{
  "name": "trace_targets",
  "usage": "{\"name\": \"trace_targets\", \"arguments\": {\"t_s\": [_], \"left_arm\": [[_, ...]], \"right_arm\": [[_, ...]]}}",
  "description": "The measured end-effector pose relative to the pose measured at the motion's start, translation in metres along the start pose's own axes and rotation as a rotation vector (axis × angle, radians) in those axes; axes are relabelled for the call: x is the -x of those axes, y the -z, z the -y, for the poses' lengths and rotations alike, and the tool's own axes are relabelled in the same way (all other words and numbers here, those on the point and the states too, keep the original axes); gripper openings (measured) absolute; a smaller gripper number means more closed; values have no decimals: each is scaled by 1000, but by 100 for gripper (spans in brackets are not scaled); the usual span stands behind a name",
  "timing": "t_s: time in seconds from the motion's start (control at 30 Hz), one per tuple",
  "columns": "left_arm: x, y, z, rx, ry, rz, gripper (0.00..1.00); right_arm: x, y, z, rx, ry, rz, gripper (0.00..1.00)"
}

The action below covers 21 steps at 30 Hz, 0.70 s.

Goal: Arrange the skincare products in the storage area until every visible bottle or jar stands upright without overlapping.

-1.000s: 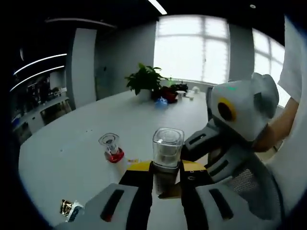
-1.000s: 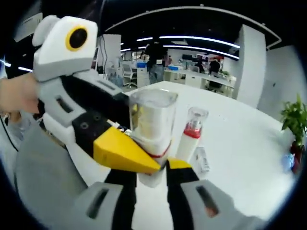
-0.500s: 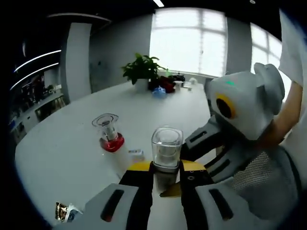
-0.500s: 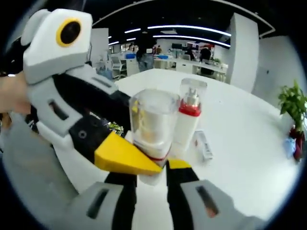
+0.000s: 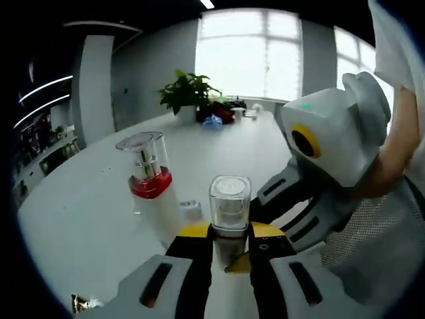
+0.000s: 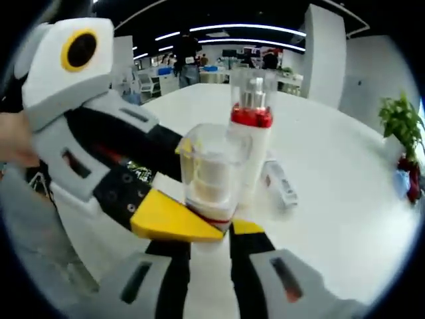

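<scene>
A small bottle with a clear square cap (image 5: pixel 230 203) is held upright above the white table (image 5: pixel 73 206). My left gripper (image 5: pixel 229 234) is shut on its lower body. My right gripper (image 5: pixel 269 199) reaches in from the right onto the same bottle. In the right gripper view the capped bottle (image 6: pixel 211 174) stands between my right gripper (image 6: pixel 209 238) jaws, with the left gripper (image 6: pixel 174 216) on it from the left. A taller white bottle with a red collar and clear cap (image 5: pixel 149 178) (image 6: pixel 252 129) stands upright just beyond it.
A small flat tube (image 5: pixel 191 209) (image 6: pixel 281 186) lies on the table beside the red-collared bottle. A dark packet (image 5: pixel 81 303) lies near the front left. A potted plant (image 5: pixel 186 93) (image 6: pixel 397 121) and red and blue items (image 5: pixel 216 114) sit at the far end.
Both grippers have carried the capped bottle closer to the red-collared bottle, which now looms larger right behind it. Both grips on the bottle are unchanged.
</scene>
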<state>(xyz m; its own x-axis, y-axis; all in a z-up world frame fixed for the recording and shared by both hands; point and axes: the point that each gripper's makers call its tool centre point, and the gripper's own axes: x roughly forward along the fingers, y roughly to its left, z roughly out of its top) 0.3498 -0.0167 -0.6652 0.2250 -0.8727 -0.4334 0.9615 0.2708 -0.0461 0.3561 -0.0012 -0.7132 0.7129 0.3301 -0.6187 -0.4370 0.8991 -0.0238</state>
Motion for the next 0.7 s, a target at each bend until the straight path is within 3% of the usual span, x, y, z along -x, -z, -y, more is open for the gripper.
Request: {"name": "trace_targets", "arguments": {"t_s": [0.27,0.53,0.7], "left_arm": [[-7,10,-7,-33,19,4,17],[-10,7,-12,-61,45,35,17],[-11,14,-15,-82,52,11,17]], "right_arm": [[-8,5,4,33,22,1,22],[-11,6,8,31,56,12,24],[-14,6,7,32,66,22,25]]}}
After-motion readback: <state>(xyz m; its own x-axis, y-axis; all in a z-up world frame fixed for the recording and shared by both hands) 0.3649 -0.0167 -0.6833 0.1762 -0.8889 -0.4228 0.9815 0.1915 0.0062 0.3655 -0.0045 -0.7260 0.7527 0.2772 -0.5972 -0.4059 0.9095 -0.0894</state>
